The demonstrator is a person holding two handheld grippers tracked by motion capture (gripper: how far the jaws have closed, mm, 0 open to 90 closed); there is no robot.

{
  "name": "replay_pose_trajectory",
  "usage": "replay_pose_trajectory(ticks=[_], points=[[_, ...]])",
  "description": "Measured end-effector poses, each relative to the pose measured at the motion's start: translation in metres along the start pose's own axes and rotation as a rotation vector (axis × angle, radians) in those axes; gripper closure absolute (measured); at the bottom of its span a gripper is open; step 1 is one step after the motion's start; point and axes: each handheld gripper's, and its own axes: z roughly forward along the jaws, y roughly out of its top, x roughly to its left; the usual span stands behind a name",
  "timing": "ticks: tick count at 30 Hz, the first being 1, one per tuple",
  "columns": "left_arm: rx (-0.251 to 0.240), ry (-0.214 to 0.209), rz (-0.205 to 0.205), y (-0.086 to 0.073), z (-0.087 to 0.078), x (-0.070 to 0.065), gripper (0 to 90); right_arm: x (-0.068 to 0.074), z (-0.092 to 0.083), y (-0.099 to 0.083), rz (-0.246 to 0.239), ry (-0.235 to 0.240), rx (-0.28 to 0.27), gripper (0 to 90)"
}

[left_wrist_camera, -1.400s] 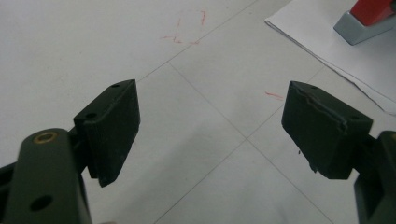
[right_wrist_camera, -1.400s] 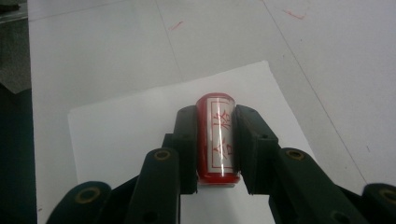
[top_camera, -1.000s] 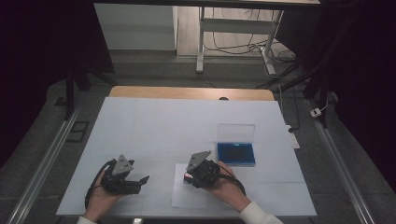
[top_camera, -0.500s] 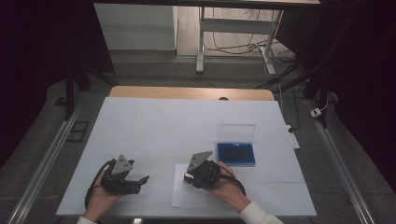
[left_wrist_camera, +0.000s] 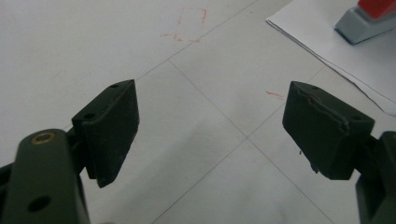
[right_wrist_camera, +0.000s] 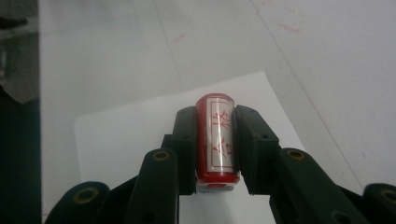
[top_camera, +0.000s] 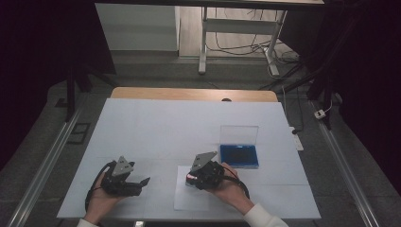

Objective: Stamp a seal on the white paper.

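We grip a red stamp [right_wrist_camera: 217, 140] in our right claw [top_camera: 196, 176], its jaws pressed against both sides, and hold it over the white sheet of paper [top_camera: 189, 201] lying near the front edge of the worktop [top_camera: 156, 123]. Our left claw [top_camera: 142, 182] rests on the worktop with its jaws spread wide and holding nothing. Just beside the right claw sits an open blue ink pad box [top_camera: 239, 155].

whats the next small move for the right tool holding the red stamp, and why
Probably press the stamp straight down onto the sheet of paper. The right tool is shut on the stamp and sits right over the paper, while the blue ink pad case lies open beside it. The left tool waits open, holding nothing.
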Motion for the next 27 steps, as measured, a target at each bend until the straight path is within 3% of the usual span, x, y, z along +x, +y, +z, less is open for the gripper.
replay_pose_trajectory(ticks=[2,7,27], points=[[0.002,0.001,0.001,0.000,0.000,0.001,18.8,0.000,-0.005,0.002,0.025,0.010,-0.048,69.3],[0.001,0.000,0.002,-0.001,0.000,0.001,18.9,-0.001,-0.017,0.006,0.030,0.018,-0.089,69.3],[-0.002,0.006,0.001,-0.001,-0.001,0.001,19.0,-0.010,-0.035,0.005,0.056,-0.025,-0.126,69.4]])
